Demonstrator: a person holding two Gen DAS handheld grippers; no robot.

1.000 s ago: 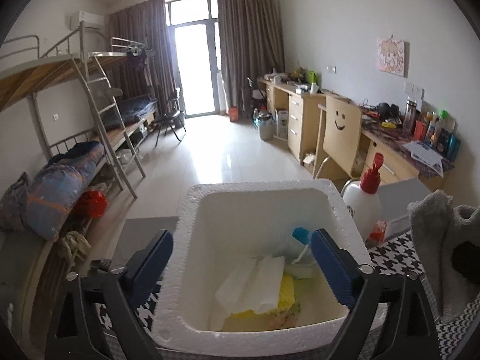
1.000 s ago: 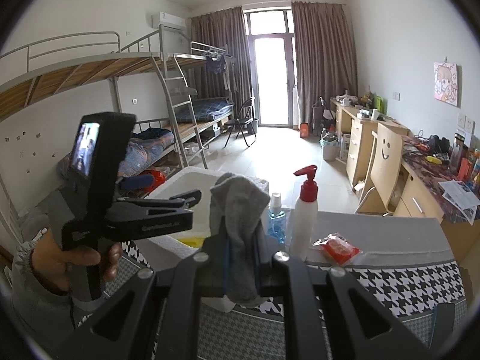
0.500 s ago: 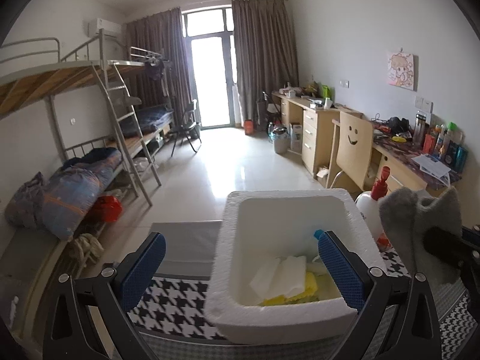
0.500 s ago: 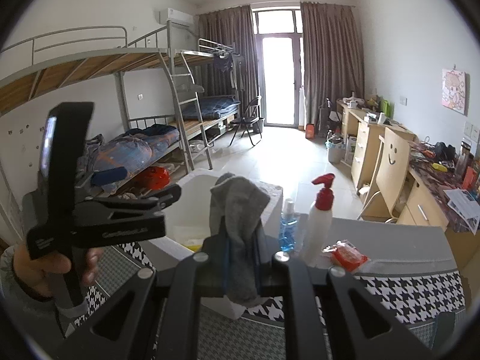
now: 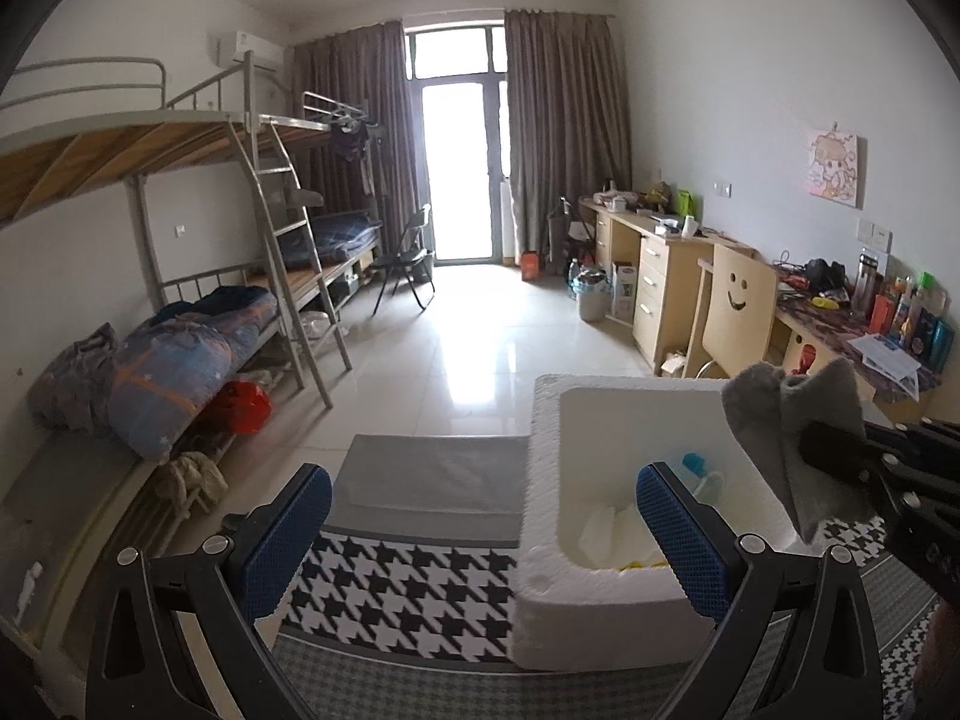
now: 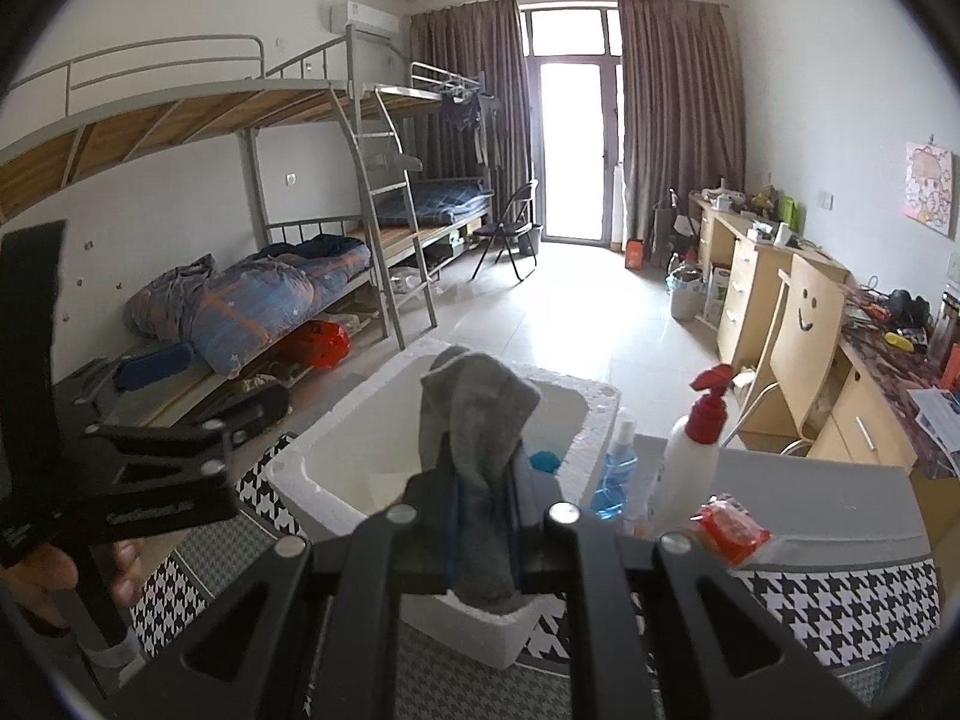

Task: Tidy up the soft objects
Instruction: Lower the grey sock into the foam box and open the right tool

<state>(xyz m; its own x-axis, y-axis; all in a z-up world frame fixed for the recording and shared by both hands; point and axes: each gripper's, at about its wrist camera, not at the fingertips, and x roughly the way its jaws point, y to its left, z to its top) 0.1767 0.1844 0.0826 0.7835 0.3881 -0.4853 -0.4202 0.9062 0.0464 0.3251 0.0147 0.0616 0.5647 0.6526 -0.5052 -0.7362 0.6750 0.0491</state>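
A grey sock (image 6: 474, 438) hangs pinched in my right gripper (image 6: 483, 483), which is shut on it. It hovers over the near rim of the white foam box (image 6: 288, 468). In the left wrist view the sock (image 5: 780, 438) comes in from the right above the box's right wall, with the right gripper (image 5: 840, 450) behind it. My left gripper (image 5: 483, 540) is open with nothing between its blue pads (image 5: 288, 534), and it straddles the left wall of the box (image 5: 540, 510). White paper towels (image 5: 606, 534), something yellow and a blue-capped item (image 5: 696, 462) lie inside.
Right of the box stand a white pump bottle with a red top (image 6: 684, 468), a blue bottle (image 6: 618, 468) and a red packet (image 6: 732, 528). A houndstooth cloth (image 6: 840, 600) covers the table. A person's hand (image 6: 42, 570) holds the left gripper. Bunk beds stand left, desks right.
My left gripper has slid left, so the box now lies at the right of its view. The right gripper has carried the sock over the box.
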